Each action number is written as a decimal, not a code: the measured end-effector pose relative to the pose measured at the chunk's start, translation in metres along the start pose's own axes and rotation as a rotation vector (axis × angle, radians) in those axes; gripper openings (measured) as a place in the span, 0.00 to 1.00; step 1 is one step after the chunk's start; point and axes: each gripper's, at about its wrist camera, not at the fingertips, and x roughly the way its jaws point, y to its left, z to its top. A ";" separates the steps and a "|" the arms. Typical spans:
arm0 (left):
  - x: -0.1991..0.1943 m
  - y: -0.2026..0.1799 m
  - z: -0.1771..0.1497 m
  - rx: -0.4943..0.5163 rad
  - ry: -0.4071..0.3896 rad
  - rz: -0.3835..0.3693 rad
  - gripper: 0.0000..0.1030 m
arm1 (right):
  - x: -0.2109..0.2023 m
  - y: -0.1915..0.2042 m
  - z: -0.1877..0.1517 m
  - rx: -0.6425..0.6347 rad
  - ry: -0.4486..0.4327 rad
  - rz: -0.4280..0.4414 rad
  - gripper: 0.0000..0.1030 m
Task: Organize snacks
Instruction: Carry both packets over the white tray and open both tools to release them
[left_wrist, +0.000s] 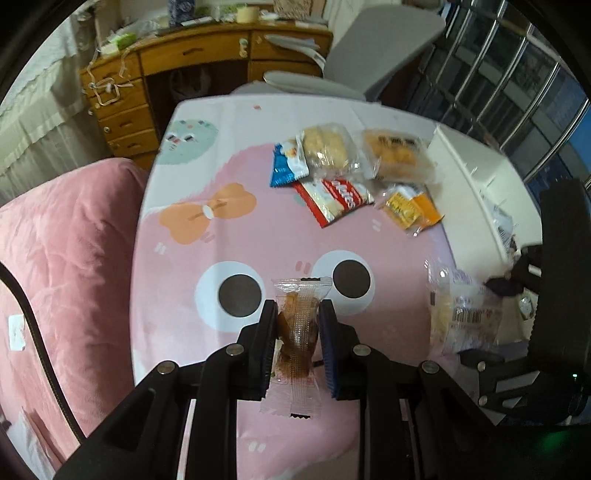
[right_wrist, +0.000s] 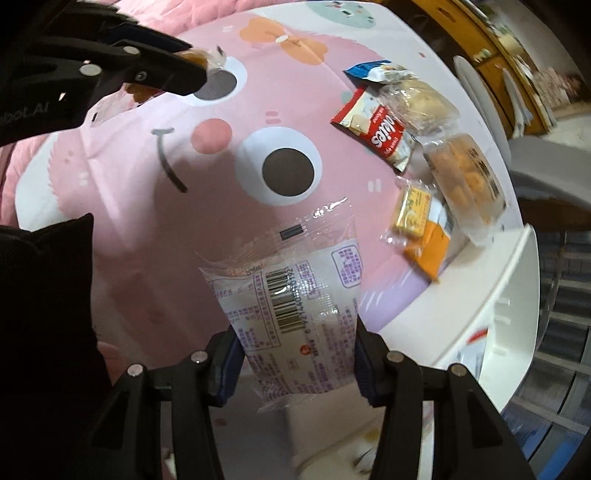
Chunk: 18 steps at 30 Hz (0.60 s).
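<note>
— Across the pink cartoon-face surface (left_wrist: 207, 236), what lies largest to smallest?

— Surface first: pink cloth, big round eyes, orange bow. White bin (right_wrist: 517, 280) just beside its edge. Then a loose cluster of snacks at the far side: orange cake pack (left_wrist: 397, 155), pale pastry pack (left_wrist: 327, 147), red cookie pack (left_wrist: 334, 199), blue-white sachet (left_wrist: 286, 166) and yellow cracker pack (left_wrist: 408, 210), several overlapping.

— Right claw?

— Right claw (right_wrist: 295, 365), jaws partway apart, pads pressed on both sides of a clear barcode packet (right_wrist: 288, 295). Packet held above the surface, near the bin.

— Left claw?

— Left claw (left_wrist: 298, 332), jaws nearly together, clamped on a small clear-wrapped brown snack (left_wrist: 297, 325). Wrapper ends stick out past the pads. Held above the surface, over the cartoon eyes, well apart from the cluster.
</note>
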 end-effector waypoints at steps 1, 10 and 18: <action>-0.008 0.000 -0.002 -0.005 -0.016 -0.008 0.20 | -0.005 0.003 -0.003 0.021 -0.004 0.000 0.50; -0.071 -0.011 -0.025 0.046 -0.133 -0.076 0.20 | -0.050 0.001 -0.039 0.292 -0.066 0.005 0.50; -0.100 -0.038 -0.047 0.122 -0.156 -0.161 0.20 | -0.073 -0.007 -0.085 0.549 -0.110 0.052 0.50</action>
